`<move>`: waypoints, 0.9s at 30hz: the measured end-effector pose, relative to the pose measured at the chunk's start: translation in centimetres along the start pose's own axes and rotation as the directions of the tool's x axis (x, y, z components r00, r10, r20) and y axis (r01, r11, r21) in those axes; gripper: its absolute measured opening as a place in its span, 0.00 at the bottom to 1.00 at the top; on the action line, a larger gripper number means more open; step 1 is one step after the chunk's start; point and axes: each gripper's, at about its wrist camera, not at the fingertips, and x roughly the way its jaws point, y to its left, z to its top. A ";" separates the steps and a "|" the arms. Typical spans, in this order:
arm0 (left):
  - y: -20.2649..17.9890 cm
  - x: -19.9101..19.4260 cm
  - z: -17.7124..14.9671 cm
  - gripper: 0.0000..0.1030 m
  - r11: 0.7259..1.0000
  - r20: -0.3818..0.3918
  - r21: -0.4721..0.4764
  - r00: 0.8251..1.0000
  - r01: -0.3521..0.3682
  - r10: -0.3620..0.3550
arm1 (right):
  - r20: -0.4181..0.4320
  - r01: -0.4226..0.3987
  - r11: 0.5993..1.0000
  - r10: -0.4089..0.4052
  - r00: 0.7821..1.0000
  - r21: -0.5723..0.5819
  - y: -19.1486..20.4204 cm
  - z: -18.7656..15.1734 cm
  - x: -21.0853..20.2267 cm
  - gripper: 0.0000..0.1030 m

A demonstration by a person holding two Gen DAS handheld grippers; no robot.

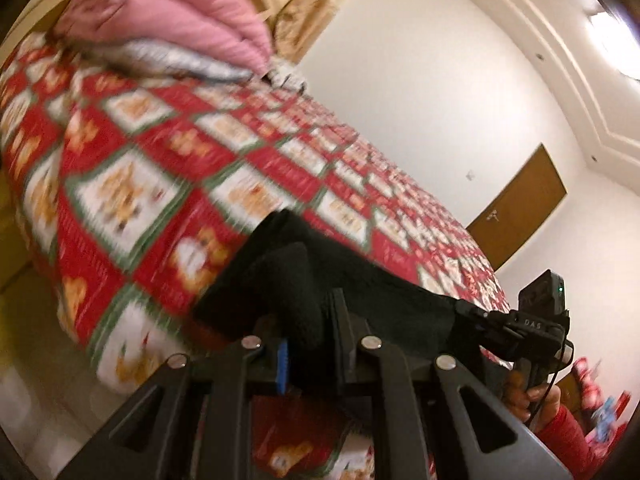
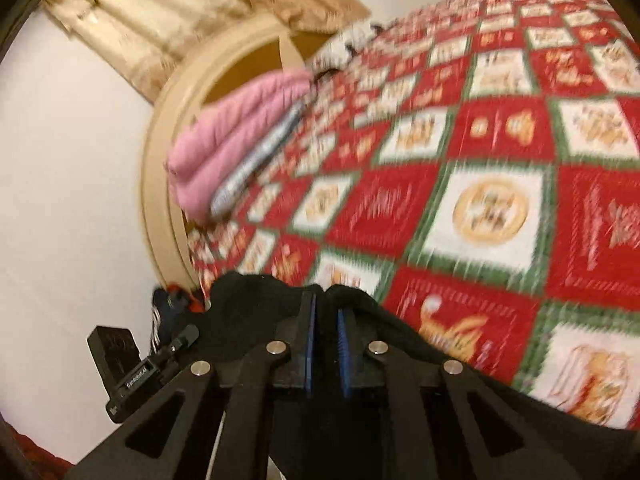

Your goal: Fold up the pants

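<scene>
The black pants (image 1: 320, 280) are held up above the bed between both grippers. My left gripper (image 1: 308, 344) is shut on a thick bunch of the black cloth, which hides its fingertips. In the left wrist view the cloth stretches right to my right gripper (image 1: 496, 324), held by a hand in a red sleeve. In the right wrist view my right gripper (image 2: 326, 320) is shut on the black pants (image 2: 256, 320), which drape over both fingers and run off to the lower right. The left gripper (image 2: 168, 356) shows at the lower left there.
A bed with a red, white and green patterned quilt (image 1: 180, 160) (image 2: 480, 160) fills both views. A folded pink blanket (image 1: 192, 12) (image 2: 240, 136) lies on a grey one near the round beige headboard (image 2: 168, 160). White walls and a brown door (image 1: 520, 216) stand behind.
</scene>
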 end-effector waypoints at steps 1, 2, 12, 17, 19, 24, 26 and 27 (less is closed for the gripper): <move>-0.3 0.0 0.4 0.16 1.000 0.024 0.018 1.000 0.017 -0.017 | 0.015 -0.003 1.000 0.003 1.000 0.007 -0.2 0.1 -0.2 0.10; -0.6 0.0 0.7 0.16 0.999 0.043 0.029 0.999 0.028 -0.029 | 0.024 0.005 1.000 -0.005 1.000 0.016 -0.5 0.2 -0.2 0.10; 3.3 3.8 -0.6 0.27 0.999 -0.067 -0.002 0.997 -0.048 0.048 | 0.001 0.105 0.992 -0.106 0.994 0.073 -3.6 0.5 2.3 0.08; 3.4 2.0 2.5 0.37 0.992 0.035 0.044 0.992 -0.121 0.120 | 0.028 0.073 0.991 -0.076 0.997 0.108 -4.2 0.7 1.5 0.08; 3.7 2.0 4.7 0.37 0.980 0.039 0.062 0.981 -0.191 0.189 | 0.008 0.080 0.990 -0.081 0.997 0.116 -4.2 0.7 1.7 0.10; 1.7 0.3 6.8 0.37 0.951 0.087 0.158 0.963 -0.266 0.255 | 0.029 0.019 0.975 -0.026 0.999 0.223 -4.0 0.4 -1.3 0.11; -0.5 0.4 5.7 0.39 0.932 0.056 0.259 0.967 -0.253 0.247 | 0.101 0.055 0.981 -0.074 0.992 0.186 -2.7 0.0 -3.8 0.11; -2.2 1.0 4.3 0.47 0.910 0.029 0.340 0.970 -0.237 0.242 | 0.130 0.068 0.985 -0.089 0.987 0.160 -1.8 -0.4 -5.2 0.11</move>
